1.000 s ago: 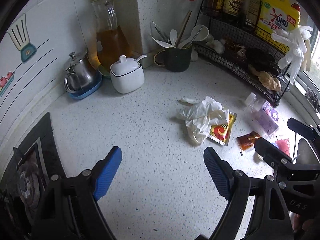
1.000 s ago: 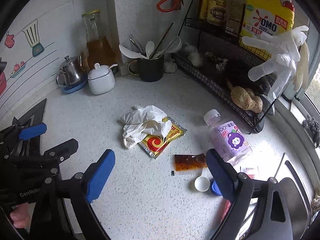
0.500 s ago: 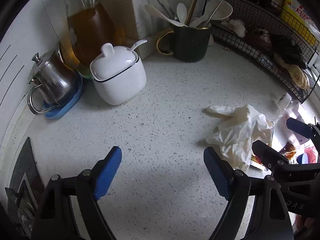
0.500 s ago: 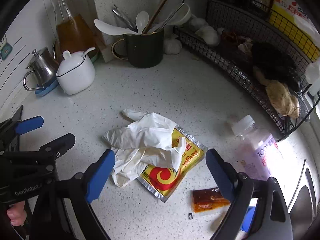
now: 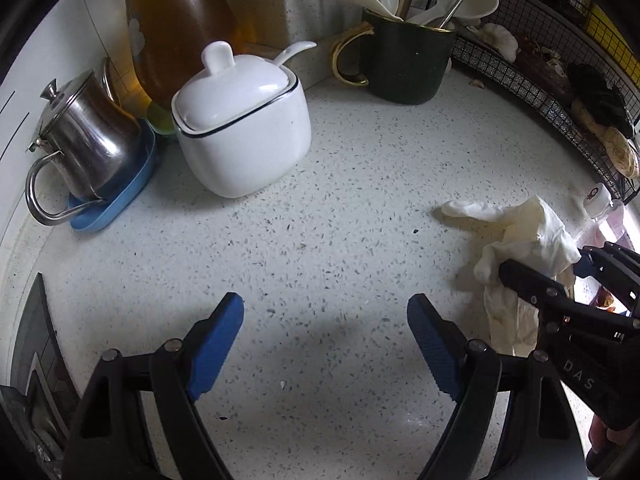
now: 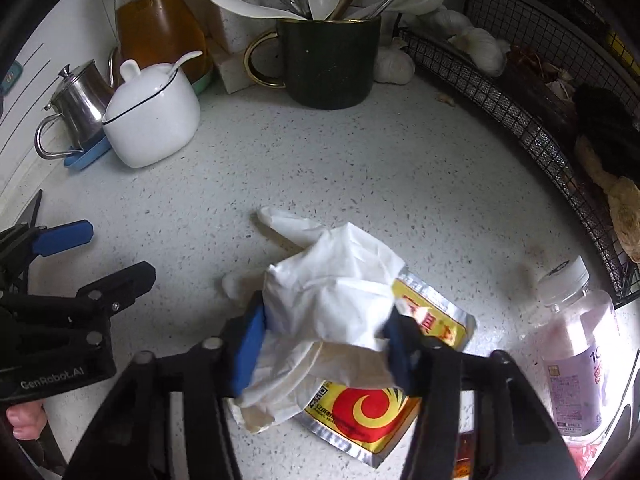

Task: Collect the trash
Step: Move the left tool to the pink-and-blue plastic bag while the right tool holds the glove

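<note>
A crumpled white disposable glove (image 6: 332, 288) lies on the speckled counter, partly over a yellow and red foil packet (image 6: 372, 412). My right gripper (image 6: 324, 344) has closed on the glove, with its blue pads pressing both sides. The glove also shows in the left wrist view (image 5: 520, 240), with the right gripper's black fingers on it. My left gripper (image 5: 326, 344) is open and empty over bare counter, left of the glove. A clear plastic bottle (image 6: 576, 356) with a purple label lies on its side at the right.
A white lidded sugar pot (image 5: 240, 120), a steel pot on a blue tray (image 5: 80, 144), a glass jar of amber liquid (image 5: 176, 20) and a dark mug of utensils (image 5: 404, 60) stand at the back. A black wire rack (image 6: 532, 120) runs along the right.
Both grippers moved forward and down toward the counter. My right gripper went from open above the glove to closed on it. The left gripper stayed open.
</note>
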Demonstrator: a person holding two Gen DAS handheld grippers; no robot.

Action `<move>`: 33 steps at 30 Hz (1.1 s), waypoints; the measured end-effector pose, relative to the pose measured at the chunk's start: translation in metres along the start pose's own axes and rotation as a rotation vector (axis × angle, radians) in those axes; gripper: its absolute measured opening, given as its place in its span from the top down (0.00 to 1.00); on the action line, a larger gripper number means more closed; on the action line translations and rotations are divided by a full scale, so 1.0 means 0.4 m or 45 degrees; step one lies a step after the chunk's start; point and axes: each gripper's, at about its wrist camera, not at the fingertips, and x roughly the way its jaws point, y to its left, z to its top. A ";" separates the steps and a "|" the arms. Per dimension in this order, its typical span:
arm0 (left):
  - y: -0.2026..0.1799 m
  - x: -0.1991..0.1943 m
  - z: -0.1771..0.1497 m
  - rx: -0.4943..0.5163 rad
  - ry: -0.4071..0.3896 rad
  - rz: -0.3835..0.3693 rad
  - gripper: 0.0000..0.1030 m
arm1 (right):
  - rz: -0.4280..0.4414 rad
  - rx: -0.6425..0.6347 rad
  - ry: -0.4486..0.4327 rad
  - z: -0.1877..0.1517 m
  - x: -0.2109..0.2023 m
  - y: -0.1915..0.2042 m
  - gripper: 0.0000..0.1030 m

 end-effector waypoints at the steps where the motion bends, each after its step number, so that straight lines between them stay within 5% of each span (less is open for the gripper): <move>1: -0.004 -0.004 -0.001 0.006 0.000 -0.008 0.20 | 0.014 0.013 0.004 -0.004 -0.006 -0.002 0.76; 6: -0.048 -0.043 -0.007 0.073 -0.018 -0.058 0.20 | 0.030 0.103 -0.005 -0.049 -0.065 -0.029 0.89; 17: -0.216 -0.123 -0.020 0.342 -0.033 -0.202 0.20 | -0.100 0.378 -0.060 -0.180 -0.210 -0.133 0.89; 33: -0.361 -0.165 -0.034 0.490 0.012 -0.371 0.20 | -0.247 0.598 -0.092 -0.342 -0.380 -0.183 0.90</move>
